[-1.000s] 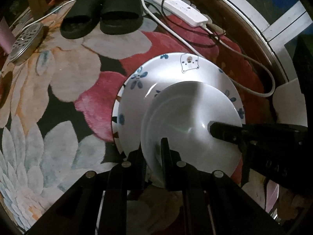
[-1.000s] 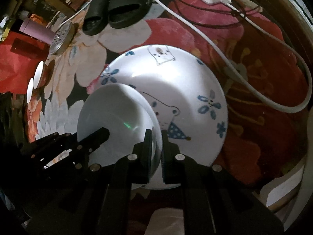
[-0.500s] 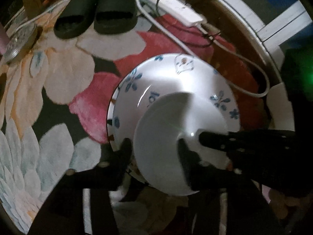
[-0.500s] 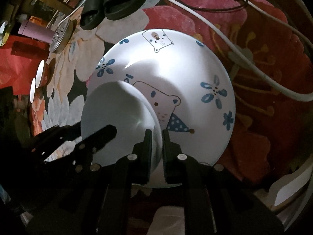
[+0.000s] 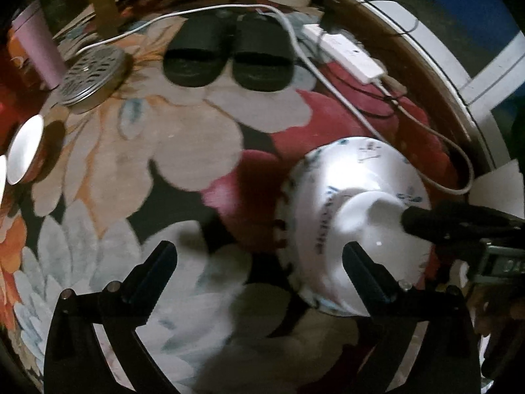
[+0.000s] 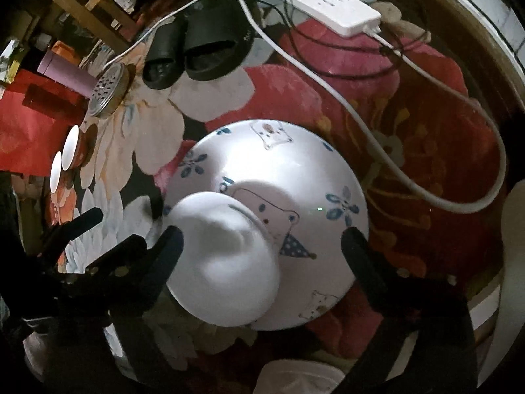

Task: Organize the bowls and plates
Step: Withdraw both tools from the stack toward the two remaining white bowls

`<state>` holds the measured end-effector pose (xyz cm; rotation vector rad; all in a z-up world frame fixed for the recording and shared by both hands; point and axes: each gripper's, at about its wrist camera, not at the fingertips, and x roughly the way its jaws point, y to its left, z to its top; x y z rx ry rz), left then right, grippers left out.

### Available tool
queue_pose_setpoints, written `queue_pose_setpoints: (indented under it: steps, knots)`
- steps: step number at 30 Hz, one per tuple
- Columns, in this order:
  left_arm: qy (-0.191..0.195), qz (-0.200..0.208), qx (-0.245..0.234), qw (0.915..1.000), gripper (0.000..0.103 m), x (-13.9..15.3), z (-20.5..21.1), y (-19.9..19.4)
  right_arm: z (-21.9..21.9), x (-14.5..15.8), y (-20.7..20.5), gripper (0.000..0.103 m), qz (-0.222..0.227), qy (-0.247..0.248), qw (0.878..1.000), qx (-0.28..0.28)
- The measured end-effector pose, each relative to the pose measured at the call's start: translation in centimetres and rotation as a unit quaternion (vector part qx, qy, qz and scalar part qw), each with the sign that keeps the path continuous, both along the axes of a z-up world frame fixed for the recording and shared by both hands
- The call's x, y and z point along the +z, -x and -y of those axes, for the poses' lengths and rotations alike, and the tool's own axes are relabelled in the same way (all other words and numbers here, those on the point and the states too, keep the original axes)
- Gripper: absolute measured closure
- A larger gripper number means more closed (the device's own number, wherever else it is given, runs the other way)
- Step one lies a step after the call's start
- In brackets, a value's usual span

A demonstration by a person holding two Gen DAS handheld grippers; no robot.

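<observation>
Open rug (image 5: 183,151) lay left of the stacked bowls (image 6: 282,177). Farther off, slippers (image 5: 229,55), a white cable (image 6: 377,124) and, seemingly, a metal strainer (image 5: 92,75) blocked passage; two cups (image 6: 65,161) crowded the left edge.

White bowl (image 5: 377,229) atop patterned plate (image 5: 328,177)

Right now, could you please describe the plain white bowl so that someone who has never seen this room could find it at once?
Start at the big flowered rug and find the wide white plate printed with bears and blue flowers, lying on the red bloom. The plain white bowl sits on the near edge of that plate. Unlike the plate under it, it is smaller and bears no pattern at all.
</observation>
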<state>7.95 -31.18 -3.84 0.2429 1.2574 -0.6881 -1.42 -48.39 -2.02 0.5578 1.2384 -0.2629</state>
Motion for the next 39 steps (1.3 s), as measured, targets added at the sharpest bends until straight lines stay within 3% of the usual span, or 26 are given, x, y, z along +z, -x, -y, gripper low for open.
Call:
queue_pose_setpoints:
  steps: [22,39]
  knots:
    - [-0.009,0.006,0.059,0.9982,0.001,-0.5,-7.6,-3.1,-5.7,0.5,-4.0,0.004,0.011,0.005,0.999,0.049]
    - [-0.016,0.014,0.128,0.9916,0.001,-0.8,-15.0,-6.0,-11.3,0.9,-8.1,0.0,0.028,0.008,0.993,0.113]
